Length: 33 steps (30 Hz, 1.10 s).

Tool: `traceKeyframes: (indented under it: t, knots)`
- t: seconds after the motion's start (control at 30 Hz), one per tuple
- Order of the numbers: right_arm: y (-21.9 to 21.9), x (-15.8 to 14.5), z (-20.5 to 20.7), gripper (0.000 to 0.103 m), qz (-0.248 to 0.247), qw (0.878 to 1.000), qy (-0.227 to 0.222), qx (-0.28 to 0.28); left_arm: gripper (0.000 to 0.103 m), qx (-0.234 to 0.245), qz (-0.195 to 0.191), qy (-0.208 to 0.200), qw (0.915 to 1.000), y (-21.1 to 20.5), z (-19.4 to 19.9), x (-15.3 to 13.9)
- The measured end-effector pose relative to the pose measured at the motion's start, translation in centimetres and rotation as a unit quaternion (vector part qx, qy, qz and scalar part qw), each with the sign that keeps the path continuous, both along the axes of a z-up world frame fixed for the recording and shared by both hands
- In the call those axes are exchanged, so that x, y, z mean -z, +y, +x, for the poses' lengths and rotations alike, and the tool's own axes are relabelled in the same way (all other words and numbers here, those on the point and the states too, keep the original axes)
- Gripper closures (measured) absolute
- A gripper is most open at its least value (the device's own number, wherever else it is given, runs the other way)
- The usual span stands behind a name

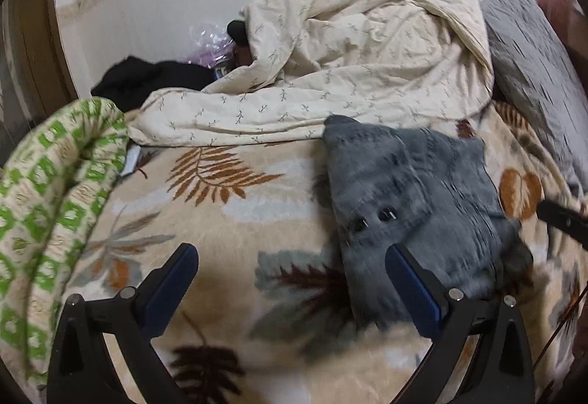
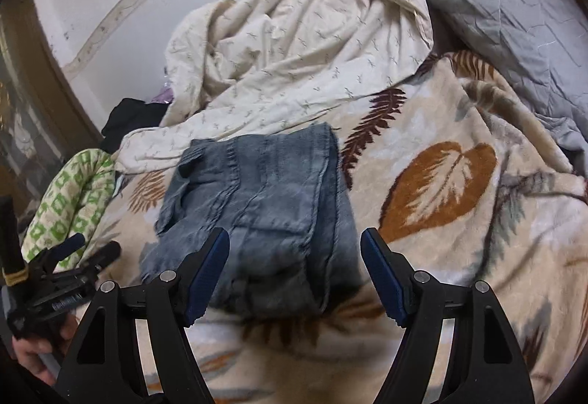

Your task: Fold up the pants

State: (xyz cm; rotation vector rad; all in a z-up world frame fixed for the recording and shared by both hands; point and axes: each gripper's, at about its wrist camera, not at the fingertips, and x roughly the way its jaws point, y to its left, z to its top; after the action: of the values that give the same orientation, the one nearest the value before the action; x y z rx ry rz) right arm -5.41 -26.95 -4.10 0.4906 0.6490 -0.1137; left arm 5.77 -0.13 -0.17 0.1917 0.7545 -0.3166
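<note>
The blue-grey denim pants [image 2: 264, 213] lie folded into a compact bundle on the leaf-patterned blanket [image 2: 459, 205]. In the left wrist view the pants [image 1: 415, 198] sit right of centre. My left gripper [image 1: 292, 257] is open and empty, held above the blanket with its right finger over the bundle's near edge. My right gripper [image 2: 296, 249] is open and empty, its fingers on either side of the bundle's near end, above it. The left gripper also shows in the right wrist view [image 2: 88, 246] at the far left, held by a hand.
A crumpled cream duvet [image 1: 349, 66] lies behind the pants. A green-and-cream rolled quilt [image 1: 51, 191] lies at the left. A grey pillow [image 2: 514, 18] is at the back right. Dark clothes [image 1: 147, 77] sit by the white wall.
</note>
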Motion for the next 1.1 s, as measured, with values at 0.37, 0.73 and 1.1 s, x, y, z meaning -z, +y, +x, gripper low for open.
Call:
traceKeyframes:
  t: [0.37,0.73,1.1]
  knots:
    - [-4.5,3.7,5.1,0.029,0.073,0.996,0.040,-0.028,0.000,0.017,-0.041,0.083,0.9956,-0.9,6.2,3.0]
    - [-7.6,7.5,7.5,0.028,0.204,0.977,0.049,-0.049,0.000,0.100,-0.141,0.169,0.9704,-2.4,6.2,4.6]
    - [-5.6,7.5,8.8,0.034,0.207,0.973,0.053,-0.084,0.014,0.144,-0.186,0.218,0.9473,-4.0,5.2,6.5]
